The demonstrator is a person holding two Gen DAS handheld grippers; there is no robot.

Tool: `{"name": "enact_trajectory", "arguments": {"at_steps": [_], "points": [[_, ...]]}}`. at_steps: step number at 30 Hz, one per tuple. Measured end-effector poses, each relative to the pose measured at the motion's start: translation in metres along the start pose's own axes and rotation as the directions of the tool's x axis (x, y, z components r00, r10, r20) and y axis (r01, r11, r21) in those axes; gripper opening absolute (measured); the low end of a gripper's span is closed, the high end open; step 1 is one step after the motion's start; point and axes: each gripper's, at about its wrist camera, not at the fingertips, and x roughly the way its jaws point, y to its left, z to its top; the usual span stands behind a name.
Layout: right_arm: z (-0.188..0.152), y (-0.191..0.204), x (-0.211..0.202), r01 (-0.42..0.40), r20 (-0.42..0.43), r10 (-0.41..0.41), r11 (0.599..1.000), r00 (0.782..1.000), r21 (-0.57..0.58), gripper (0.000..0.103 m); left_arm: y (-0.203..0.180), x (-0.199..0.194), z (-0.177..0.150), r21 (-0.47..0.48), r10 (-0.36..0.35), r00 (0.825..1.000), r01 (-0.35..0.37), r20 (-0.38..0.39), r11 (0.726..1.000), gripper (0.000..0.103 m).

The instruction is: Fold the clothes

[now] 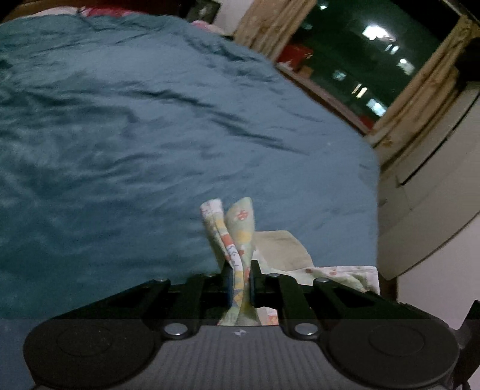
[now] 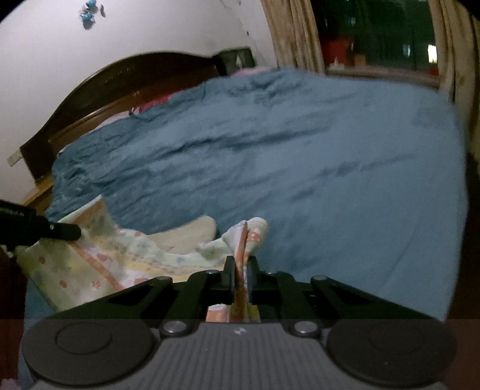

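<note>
- Left wrist view: the left gripper [image 1: 241, 270] has its two black jaws squeezed tight on a bunched-up bit of the patterned cloth [image 1: 237, 234].
- The cloth is pale green and cream with small red and yellow pictures on it. Two folded ends of it stick up past the jaws.
- More of the same cloth spreads out to the right, lying on the blue blanket [image 1: 150, 135] near the edge of the bed.
- The blue blanket is wrinkled and covers the whole bed.
- Far off at the top right is a dark window [image 1: 369, 54] with bright lights in it, and tan curtains [image 1: 270, 21] hang at its sides.

- Right wrist view: the right gripper [image 2: 240, 270] also has its jaws pressed close together on the cloth. It pinches a folded edge with an orange stripe, and a small bump of cloth stands up above the jaws.
- The rest of the cloth stretches off to the left, down low over the blanket.
- At the far left the black tip of the left gripper [image 2: 64, 231] touches the other end of the cloth.
- Behind the bed is a dark brown headboard [image 2: 120, 78] against a white wall [image 2: 150, 27].
- Something small and blue is on the wall up high. It is too blurry to tell what it is.
</note>
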Motion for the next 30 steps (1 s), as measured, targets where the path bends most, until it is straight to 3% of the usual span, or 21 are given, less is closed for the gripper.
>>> {"name": "enact_trajectory", "arguments": {"at_steps": [8,13,19,24,25,27,30], "points": [[0.048,-0.044,-0.019,0.151,0.122,-0.150,0.989,0.981,0.003,0.006,-0.062,0.053,0.046,0.068,-0.071,0.997,0.070,0.009,0.995,0.011],[0.068,-0.081,-0.012,0.229,0.149,-0.231,0.973,0.961,0.032,0.006,-0.098,0.094,0.070,0.118,-0.088,0.996,0.087,0.009,0.989,0.011],[0.070,-0.117,0.008,0.298,0.125,-0.304,0.952,0.944,0.067,0.006,-0.120,0.150,0.081,0.149,-0.067,0.997,0.073,-0.049,0.986,0.011],[0.058,-0.140,0.038,0.335,0.035,-0.340,0.937,0.940,0.099,0.008,-0.106,0.167,0.073,0.155,0.005,0.997,0.006,-0.071,0.988,0.016],[0.054,-0.143,0.043,0.343,0.015,-0.346,0.934,0.938,0.101,0.009,-0.102,0.169,0.071,0.156,0.021,0.997,-0.009,-0.075,0.988,0.017],[0.049,-0.144,0.050,0.374,-0.006,-0.375,0.923,0.927,0.089,0.012,-0.095,0.174,0.068,0.158,0.053,0.995,-0.039,-0.081,0.987,0.040],[0.046,-0.142,0.051,0.400,-0.003,-0.401,0.913,0.916,0.084,0.016,-0.086,0.180,0.062,0.161,0.095,0.991,-0.080,-0.091,0.984,0.045]]}}
